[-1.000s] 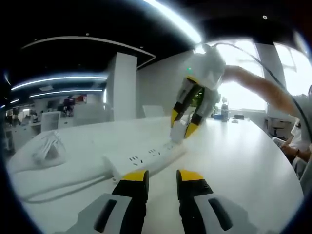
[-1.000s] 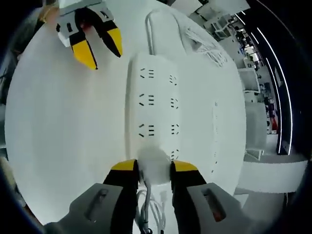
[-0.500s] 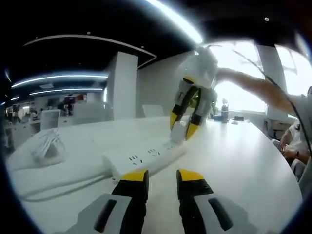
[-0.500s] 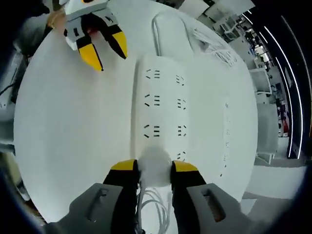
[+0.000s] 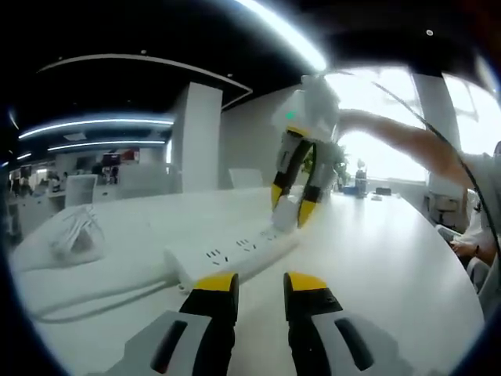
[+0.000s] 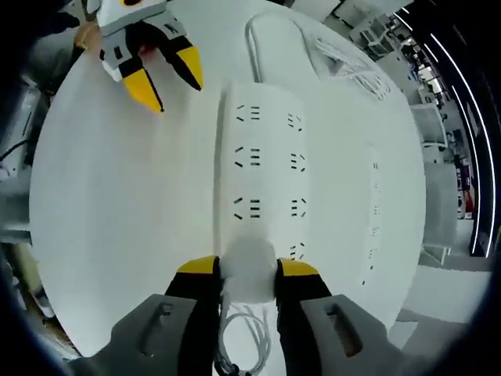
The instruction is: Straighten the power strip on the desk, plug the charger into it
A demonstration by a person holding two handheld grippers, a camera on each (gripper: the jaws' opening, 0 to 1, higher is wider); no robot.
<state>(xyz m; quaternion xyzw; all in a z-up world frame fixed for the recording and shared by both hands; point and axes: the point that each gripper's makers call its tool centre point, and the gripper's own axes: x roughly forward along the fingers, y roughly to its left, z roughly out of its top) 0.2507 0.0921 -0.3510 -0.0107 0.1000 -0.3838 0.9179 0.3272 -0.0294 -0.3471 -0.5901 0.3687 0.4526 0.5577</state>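
Right tool (image 6: 247, 270) clamping charger (image 6: 248, 265), lifting slightly off power strip (image 6: 262, 168) end socket, not seated; left tool (image 5: 259, 286) hovering narrow, empty.

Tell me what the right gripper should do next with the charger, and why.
Probably press straight down. The right gripper is shut on the charger, which sits over the nearest socket row of the power strip, apparently lined up but perhaps not fully seated. The left gripper hovers open beside the strip's far end, touching nothing.
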